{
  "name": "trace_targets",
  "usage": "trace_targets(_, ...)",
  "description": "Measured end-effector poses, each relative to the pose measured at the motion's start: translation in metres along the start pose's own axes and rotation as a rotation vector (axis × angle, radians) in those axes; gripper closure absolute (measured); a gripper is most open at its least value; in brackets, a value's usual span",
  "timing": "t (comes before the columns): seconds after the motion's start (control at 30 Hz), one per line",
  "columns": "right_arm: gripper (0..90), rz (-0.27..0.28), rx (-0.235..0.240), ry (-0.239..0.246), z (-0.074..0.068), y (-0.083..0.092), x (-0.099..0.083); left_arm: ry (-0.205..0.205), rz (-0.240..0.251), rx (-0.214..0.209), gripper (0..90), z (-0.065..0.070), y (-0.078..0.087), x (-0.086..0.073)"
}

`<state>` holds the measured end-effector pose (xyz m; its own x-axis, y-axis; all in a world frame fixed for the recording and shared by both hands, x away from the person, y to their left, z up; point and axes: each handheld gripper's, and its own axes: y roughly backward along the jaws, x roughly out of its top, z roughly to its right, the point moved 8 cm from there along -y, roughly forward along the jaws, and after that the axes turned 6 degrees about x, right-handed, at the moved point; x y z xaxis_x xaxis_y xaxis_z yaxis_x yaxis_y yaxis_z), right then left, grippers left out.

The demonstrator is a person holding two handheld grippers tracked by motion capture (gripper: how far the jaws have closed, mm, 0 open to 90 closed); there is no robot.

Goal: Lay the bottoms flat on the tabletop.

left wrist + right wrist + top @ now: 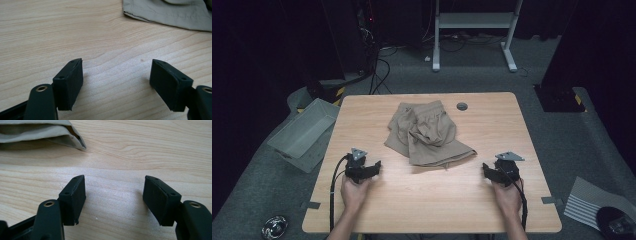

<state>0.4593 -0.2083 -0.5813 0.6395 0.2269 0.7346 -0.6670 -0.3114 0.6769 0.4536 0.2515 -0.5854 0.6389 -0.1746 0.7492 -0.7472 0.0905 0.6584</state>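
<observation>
A crumpled pair of tan shorts [428, 134] lies in a heap at the middle of the wooden table [492, 195]. My left gripper [374, 166] rests low over the table to the left of the heap, open, with bare wood between its jaws. In the left gripper view, my left gripper [117, 75] faces a hem of the shorts [170, 12] at the upper right. My right gripper [485, 169] sits to the right of the heap, open and holding nothing. In the right gripper view, my right gripper [114, 192] has a corner of the shorts [47, 132] at the upper left.
A grey bin [304, 131] stands on the floor off the table's left edge. A round cable grommet [462, 106] is set in the table's far side. A white desk frame [474, 30] stands behind. A striped sheet [589, 200] lies on the floor at the right.
</observation>
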Motion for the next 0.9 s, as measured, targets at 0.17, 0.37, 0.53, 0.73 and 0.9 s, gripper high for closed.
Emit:
trace_targets(0.17, 34.5, 0.0, 0.0, 0.0, -0.0001, 0.0, 0.0, 0.001, 0.0, -0.001, 26.8, -0.0001, 0.0, 0.0)
trace_targets(0.37, 34.3, 0.0, 0.001, 0.0, -0.0002, -0.0004, 0.0003, 0.001, 0.0, -0.001, 26.8, -0.0002, 0.0, -0.0001)
trace_targets(0.53, 34.3, -0.001, 0.0, -0.001, -0.0002, -0.0004, 0.0003, 0.002, 0.0, -0.001, 26.8, -0.0001, 0.0001, -0.0001)
trace_targets(0.73, 34.5, -0.001, 0.004, 0.003, -0.0014, -0.0016, 0.0014, 0.003, 0.0, -0.001, 26.8, -0.0002, 0.0001, -0.0001)
trace_targets(0.9, 34.4, -0.002, 0.007, 0.004, -0.0017, -0.0015, 0.0013, 0.005, 0.001, -0.002, 26.8, -0.0003, 0.0, 0.0)
